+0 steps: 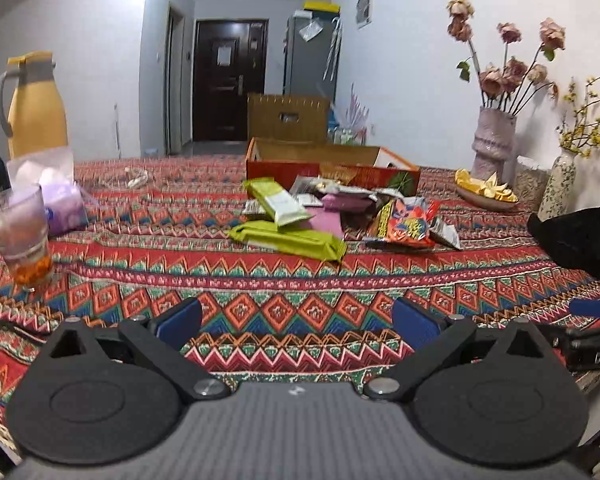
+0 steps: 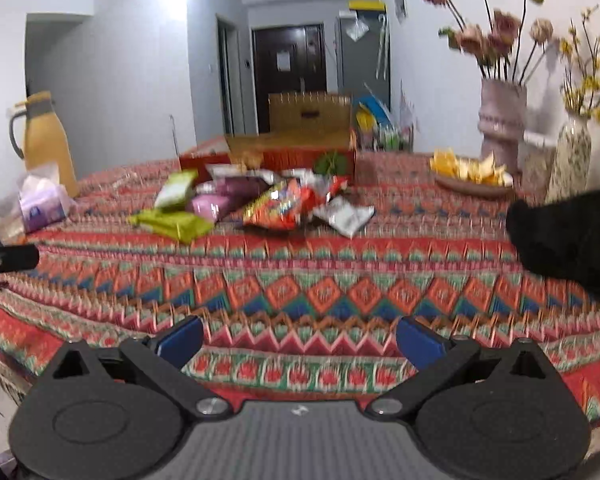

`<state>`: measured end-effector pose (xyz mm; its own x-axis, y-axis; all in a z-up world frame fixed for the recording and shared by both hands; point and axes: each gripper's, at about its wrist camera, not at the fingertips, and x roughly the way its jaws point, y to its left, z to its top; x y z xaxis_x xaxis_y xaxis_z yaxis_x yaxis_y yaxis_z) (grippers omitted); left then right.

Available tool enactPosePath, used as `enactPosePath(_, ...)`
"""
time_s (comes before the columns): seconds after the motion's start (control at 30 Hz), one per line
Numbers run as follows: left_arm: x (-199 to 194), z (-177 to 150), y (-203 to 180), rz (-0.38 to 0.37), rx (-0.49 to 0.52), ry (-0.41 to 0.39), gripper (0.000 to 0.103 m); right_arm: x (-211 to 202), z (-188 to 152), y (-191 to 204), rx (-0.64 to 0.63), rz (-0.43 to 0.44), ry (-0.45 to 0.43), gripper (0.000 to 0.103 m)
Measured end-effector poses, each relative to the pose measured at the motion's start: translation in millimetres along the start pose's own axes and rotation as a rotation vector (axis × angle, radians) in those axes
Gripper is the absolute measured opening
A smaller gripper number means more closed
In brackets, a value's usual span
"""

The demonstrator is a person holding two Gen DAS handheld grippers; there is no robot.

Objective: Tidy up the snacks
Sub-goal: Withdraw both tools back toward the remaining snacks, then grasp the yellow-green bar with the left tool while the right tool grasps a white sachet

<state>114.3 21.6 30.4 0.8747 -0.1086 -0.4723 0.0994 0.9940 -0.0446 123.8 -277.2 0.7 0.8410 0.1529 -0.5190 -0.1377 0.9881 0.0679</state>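
A pile of snack packets lies mid-table on the patterned cloth: two green packets (image 1: 288, 240) (image 1: 278, 202), a pink one (image 1: 326, 220), a red-and-yellow bag (image 1: 408, 226) and a silver packet (image 1: 446, 234). Behind them stands an open red cardboard box (image 1: 332, 172). My left gripper (image 1: 296, 322) is open and empty, low over the cloth, well short of the pile. My right gripper (image 2: 300, 340) is open and empty too, near the table's front edge. In the right wrist view the pile shows as green packets (image 2: 172, 222), the red bag (image 2: 278, 208), the silver packet (image 2: 346, 216) and the box (image 2: 284, 156).
A yellow jug (image 1: 36, 114), a tissue pack (image 1: 58, 196) and a glass (image 1: 18, 236) stand at the left. A plate of chips (image 1: 486, 192), a pink vase of flowers (image 1: 494, 144) and a patterned vase (image 1: 560, 184) stand at the right. A black object (image 1: 580, 240) lies at the right edge.
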Motion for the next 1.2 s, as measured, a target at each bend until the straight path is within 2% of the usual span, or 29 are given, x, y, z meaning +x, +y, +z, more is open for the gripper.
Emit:
enactPosePath(0.27, 17.5, 11.5, -1.4, 0.003, 0.021, 0.000, 0.103, 10.7, 13.0, 2.1, 0.017, 0.028, -0.032, 0.103)
enactPosePath(0.5, 57.8, 34.7, 1.3, 0.015, 0.006, 0.016, 0.102, 43.0, 34.4, -9.0, 0.040, 0.014, -0.015, 0.100)
enactPosePath(0.57, 73.8, 43.8, 2.2, 0.016, 0.005, 0.022, 0.098, 56.6, 42.4, -15.3, 0.064, 0.004, 0.004, 0.092)
enactPosePath(0.63, 94.2, 55.2, 3.8, 0.023, 0.005, 0.029, 0.088, 71.3, 51.9, -23.4, 0.081, -0.003, 0.009, 0.088)
enactPosePath(0.73, 127.5, 74.7, 8.4, 0.029, -0.002, 0.029, 0.081, 96.6, 71.3, -35.8, 0.097, -0.024, 0.001, 0.085)
enactPosePath(0.83, 163.9, 92.6, 11.8, 0.036, 0.001, 0.034, 0.079, 129.6, 93.4, -47.1, 0.107, -0.048, 0.014, 0.077)
enactPosePath(0.93, 205.4, 106.1, 14.3, 0.044, 0.010, 0.056, 0.078, 167.3, 110.6, -53.0, 0.123, -0.058, 0.037, 0.074)
enactPosePath(1.07, 256.2, 111.9, 14.3, 0.070, 0.019, 0.107, 0.074, 213.5, 117.9, -55.2, 0.127, -0.088, 0.080, 0.067)
enactPosePath(1.17, 278.6, 110.2, 17.4, 0.072, 0.004, 0.136, 0.066, 231.4, 116.1, -54.7, 0.115, -0.103, 0.091, 0.061)
enactPosePath(1.2, 282.3, 109.0, 19.6, 0.062, -0.011, 0.142, 0.058, 232.9, 116.0, -53.4, 0.095, -0.121, 0.090, 0.059)
